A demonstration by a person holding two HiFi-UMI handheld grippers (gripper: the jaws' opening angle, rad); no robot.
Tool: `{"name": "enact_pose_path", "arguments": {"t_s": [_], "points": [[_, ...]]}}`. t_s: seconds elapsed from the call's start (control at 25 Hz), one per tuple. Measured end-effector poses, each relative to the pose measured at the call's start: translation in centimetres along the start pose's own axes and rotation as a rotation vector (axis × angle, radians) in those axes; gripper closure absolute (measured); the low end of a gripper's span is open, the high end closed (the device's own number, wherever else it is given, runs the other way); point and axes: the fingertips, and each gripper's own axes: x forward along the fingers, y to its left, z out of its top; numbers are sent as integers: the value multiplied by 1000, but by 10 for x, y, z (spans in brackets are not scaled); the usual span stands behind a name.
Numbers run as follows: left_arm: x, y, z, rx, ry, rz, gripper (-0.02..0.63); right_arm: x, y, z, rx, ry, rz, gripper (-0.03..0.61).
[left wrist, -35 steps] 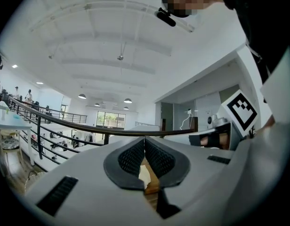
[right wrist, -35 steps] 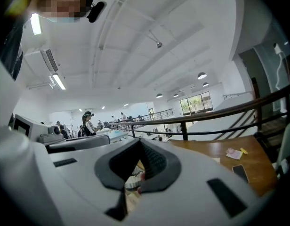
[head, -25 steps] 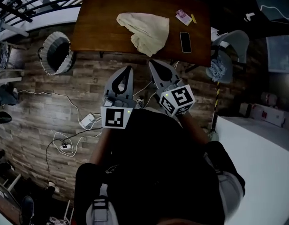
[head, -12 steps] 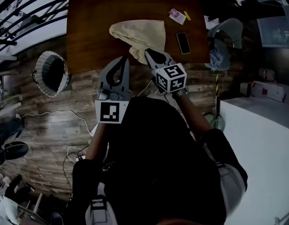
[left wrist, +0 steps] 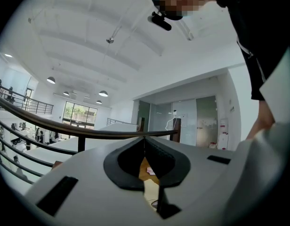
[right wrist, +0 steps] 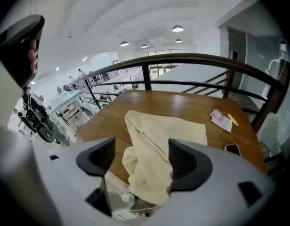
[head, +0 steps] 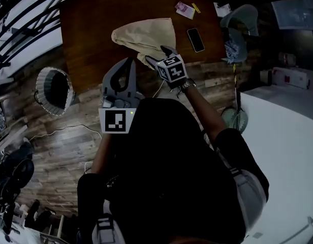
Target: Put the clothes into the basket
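A cream cloth (head: pixel 144 34) lies crumpled on the brown wooden table (head: pixel 90 29), its near corner hanging over the front edge. My right gripper (head: pixel 157 56) points down at that corner. In the right gripper view its jaws (right wrist: pixel 141 157) are opening, and the cloth (right wrist: pixel 159 140) lies between them with the pads not pressing on it. My left gripper (head: pixel 130 61) is level beside the table's front edge, left of the cloth, shut and empty (left wrist: pixel 144 142). The round basket (head: pixel 55 88) stands on the floor to the left of the table.
A phone (head: pixel 195 39) and a pink paper (head: pixel 185 10) lie on the table's right part. A chair (head: pixel 238 19) stands at the table's right end. Cables run over the wooden floor (head: pixel 50 136). A railing (right wrist: pixel 182 60) runs behind the table.
My right gripper moved forward and down to the cloth's near corner and its jaws went from shut to open. My left gripper moved forward to the table's edge.
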Motion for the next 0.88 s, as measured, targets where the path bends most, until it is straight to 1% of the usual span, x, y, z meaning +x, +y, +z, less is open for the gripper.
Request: {"name": "enact_pose_path", "arguments": {"t_s": [0.16,0.24,0.32,0.4,0.48,0.6,0.68,0.72,0.88], "points": [[2,11,-1,4,5,-2,600,40,-18,-28,-26,140,-16,171],[1,15,-1,2,5,3,598,57,-24,-42,-35,210,-17,151],[-1,19,-2,6,9,7,598,69,-29,-53,-49,272,-33,146],[-2,23,-2,5,9,12,598,81,-35,-62,-70,313,-69,146],[-3,26,-2,8,13,16,599,90,-40,-64,-91,331,-100,147],[-3,31,-2,10,15,24,599,99,-41,-61,-107,329,-125,151],[-3,33,-6,10,37,26,598,100,-39,-62,-113,332,-133,183],[-2,34,-8,9,41,25,599,100,-38,-64,-114,335,-132,211],[2,32,-8,1,34,8,599,97,-38,-65,-90,343,-137,363]]}}
